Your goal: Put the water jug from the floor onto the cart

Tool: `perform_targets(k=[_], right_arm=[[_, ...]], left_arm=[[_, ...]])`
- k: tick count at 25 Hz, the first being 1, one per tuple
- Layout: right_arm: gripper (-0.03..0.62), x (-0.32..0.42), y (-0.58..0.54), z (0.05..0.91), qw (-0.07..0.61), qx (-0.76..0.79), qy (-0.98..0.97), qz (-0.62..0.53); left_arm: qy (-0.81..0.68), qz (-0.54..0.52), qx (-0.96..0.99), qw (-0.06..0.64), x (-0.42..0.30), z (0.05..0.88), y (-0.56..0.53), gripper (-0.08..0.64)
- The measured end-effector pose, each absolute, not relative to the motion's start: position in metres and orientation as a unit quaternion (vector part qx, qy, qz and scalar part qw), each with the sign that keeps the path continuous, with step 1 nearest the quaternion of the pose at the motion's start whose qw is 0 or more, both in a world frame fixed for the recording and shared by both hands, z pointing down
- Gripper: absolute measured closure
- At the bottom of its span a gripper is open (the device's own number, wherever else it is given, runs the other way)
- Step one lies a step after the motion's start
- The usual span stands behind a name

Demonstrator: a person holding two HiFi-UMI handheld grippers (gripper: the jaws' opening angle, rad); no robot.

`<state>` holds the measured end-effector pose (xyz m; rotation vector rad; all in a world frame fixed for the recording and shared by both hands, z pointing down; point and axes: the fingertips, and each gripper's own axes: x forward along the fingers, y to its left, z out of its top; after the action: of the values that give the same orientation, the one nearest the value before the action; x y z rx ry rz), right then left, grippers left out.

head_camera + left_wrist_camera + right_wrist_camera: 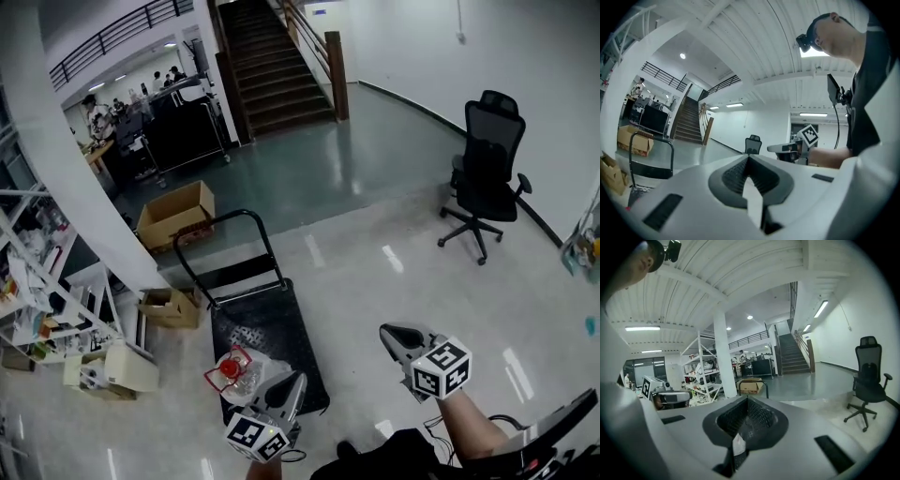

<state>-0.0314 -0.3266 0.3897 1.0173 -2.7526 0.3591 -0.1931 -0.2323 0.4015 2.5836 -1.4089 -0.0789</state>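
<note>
The water jug [234,372] is clear with a red cap. It sits at the near left corner of the black cart [272,328], at about 7 o'clock on its flat deck. It looks like it rests on the deck, but the left claw [289,386] hides part of it, so it may be on the floor [375,272] right at the edge instead. That left claw is very near the jug, at about 4 o'clock from it. In the left gripper view the left claw [749,163] is clenched, with nothing inside it. The right claw [397,335] is well apart from the jug, at 3 o'clock from the cart, above the shiny floor. The right gripper view shows the right claw [747,401] clenched too, and it holds nothing. The cart's bent black handle [234,246] stands up at the far end, at 12 o'clock. A small open box [171,306] lies just beside the cart at 9 o'clock. A bigger cardboard box [174,214] lies farther off at 11 o'clock. A white pillar [66,159] leans across the left side, with shelves [28,281] full of things beside it. Dark stairs [272,66] go up at 12 o'clock. A black office chair [487,169] stands alone at 2 o'clock.
</note>
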Motion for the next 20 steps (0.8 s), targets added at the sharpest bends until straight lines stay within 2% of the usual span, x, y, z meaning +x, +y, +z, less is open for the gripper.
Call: perform_targets(k=[5,9,14,20], right_arm=[[0.591,0.016,-0.298,0.382,0.071,0.362,-0.921,0.125],[0.591,0.06,-0.266,0.379,0.049,0.368,-0.918,0.14],[0.59,0.126,-0.212,0.374,0.043,0.365,-0.921,0.126],[0.591,0.19,-0.135,0.357,0.056,0.331,-0.94,0.059]], left_arm=[[-0.469,-0.004,0.88,0.077,-0.152,0.395,-0.209,0.558],[-0.468,-0.037,0.876,0.109,-0.115,0.384,-0.189,0.558],[-0.462,-0.026,0.883,0.079,-0.047,0.376,-0.144,0.558],[-0.498,-0.026,0.864,0.073,0.018,0.362,-0.077,0.558]])
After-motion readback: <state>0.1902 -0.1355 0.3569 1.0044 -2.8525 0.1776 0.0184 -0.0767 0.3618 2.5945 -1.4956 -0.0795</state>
